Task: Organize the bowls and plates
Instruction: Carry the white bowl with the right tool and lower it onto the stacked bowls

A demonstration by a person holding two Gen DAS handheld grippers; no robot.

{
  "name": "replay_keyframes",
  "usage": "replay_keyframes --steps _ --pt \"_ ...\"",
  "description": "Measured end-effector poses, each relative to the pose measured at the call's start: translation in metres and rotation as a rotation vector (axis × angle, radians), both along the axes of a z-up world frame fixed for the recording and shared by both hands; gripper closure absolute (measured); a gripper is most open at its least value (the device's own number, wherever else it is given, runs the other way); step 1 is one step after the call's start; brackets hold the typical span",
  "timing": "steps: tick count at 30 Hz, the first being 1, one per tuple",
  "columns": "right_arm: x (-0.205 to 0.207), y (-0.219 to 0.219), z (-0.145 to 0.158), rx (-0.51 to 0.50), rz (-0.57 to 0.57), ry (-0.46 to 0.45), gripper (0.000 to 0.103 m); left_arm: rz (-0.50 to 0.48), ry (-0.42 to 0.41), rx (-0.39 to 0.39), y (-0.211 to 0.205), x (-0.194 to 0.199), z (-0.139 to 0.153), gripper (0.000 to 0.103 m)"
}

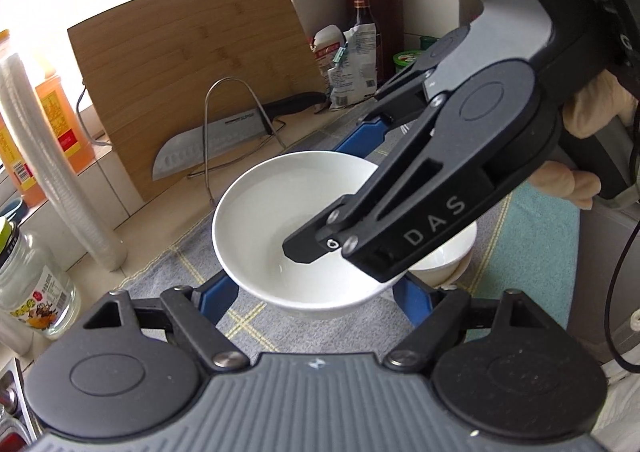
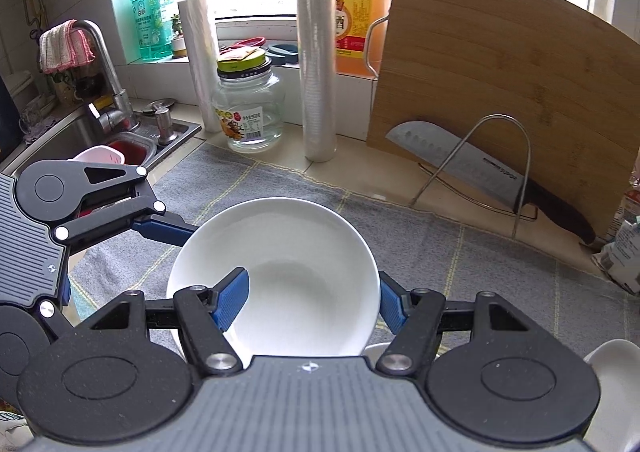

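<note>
The surface (image 2: 360, 180) is a pale kitchen counter under a bright window, with a grey checked cloth (image 2: 460, 252) spread over it ahead of both sets of fingers. Beyond the fingers, a bamboo cutting board (image 2: 500, 72) leans upright at the back, and a knife (image 2: 480, 172) rests in a wire rack (image 2: 524, 156) against it. Left of the board stand a roll of plastic film (image 2: 316, 52), a glass jar (image 2: 248, 108) and an orange bottle (image 2: 362, 12); a sink (image 2: 72, 136) with a faucet (image 2: 108, 80) lies at far left. A white bowl (image 2: 280, 276) is held above the cloth by both tools. The right gripper (image 2: 314, 302) clamps its rim, one blue finger (image 2: 230, 300) inside the bowl and the other outside. The left gripper (image 1: 316, 296) holds the bowl between its fingers, set moderately wide; their tips are hidden beneath the bowl, so pad contact is hard to confirm. A second white bowl (image 1: 444, 264) sits just beyond, mostly covered by the right tool. A gloved hand (image 1: 584, 116) is cut off at the frame edge.
</note>
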State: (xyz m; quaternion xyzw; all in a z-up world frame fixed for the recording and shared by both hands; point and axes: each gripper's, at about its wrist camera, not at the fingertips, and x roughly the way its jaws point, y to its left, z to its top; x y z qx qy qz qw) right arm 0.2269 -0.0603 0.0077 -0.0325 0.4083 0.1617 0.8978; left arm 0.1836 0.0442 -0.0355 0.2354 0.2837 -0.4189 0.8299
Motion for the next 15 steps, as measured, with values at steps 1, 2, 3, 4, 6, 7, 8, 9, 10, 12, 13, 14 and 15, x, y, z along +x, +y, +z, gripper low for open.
replay_keyframes --steps 1,2,3,4,6,7,8,9,10,12,13,14,15 --pt "-0.001 -0.004 0.000 -0.002 -0.012 0.000 0.030 -0.010 0.000 -0.002 -0.004 0.000 0.000 0.019" --pt "-0.003 -0.009 0.000 -0.005 -0.025 0.000 0.030 -0.021 0.001 -0.004 -0.008 -0.001 0.000 0.019" --pt "-0.005 -0.013 0.000 -0.007 -0.039 0.001 0.030 -0.035 0.003 -0.007 -0.012 -0.001 0.000 0.019" --pt "-0.007 -0.018 0.000 -0.010 -0.051 0.002 0.030 -0.046 0.006 -0.010 -0.015 -0.002 0.000 0.019" --pt "-0.012 -0.026 0.000 -0.012 -0.076 0.005 0.030 -0.072 0.009 -0.014 -0.023 -0.002 0.000 0.019" --pt "-0.015 -0.030 0.000 -0.015 -0.089 0.005 0.030 -0.085 0.011 -0.016 -0.028 -0.003 0.000 0.019" --pt "-0.017 -0.034 0.000 -0.017 -0.101 0.007 0.030 -0.099 0.013 -0.019 -0.032 -0.004 -0.001 0.019" --pt "-0.019 -0.038 0.000 -0.020 -0.114 0.009 0.030 -0.110 0.015 -0.022 -0.036 -0.005 -0.001 0.019" --pt "-0.021 -0.042 0.000 -0.022 -0.129 0.009 0.030 -0.121 0.018 -0.025 -0.041 -0.005 -0.001 0.019" --pt "-0.024 -0.050 0.000 -0.025 -0.153 0.014 0.030 -0.139 0.023 -0.030 -0.049 -0.006 -0.003 0.019" --pt "-0.026 -0.055 -0.001 -0.025 -0.167 0.015 0.030 -0.145 0.026 -0.032 -0.052 -0.006 -0.004 0.019" --pt "-0.028 -0.058 -0.001 -0.025 -0.177 0.017 0.030 -0.151 0.031 -0.033 -0.055 -0.007 -0.005 0.019" --pt "-0.029 -0.061 -0.002 -0.024 -0.186 0.021 0.030 -0.157 0.036 -0.035 -0.058 -0.007 -0.007 0.019"
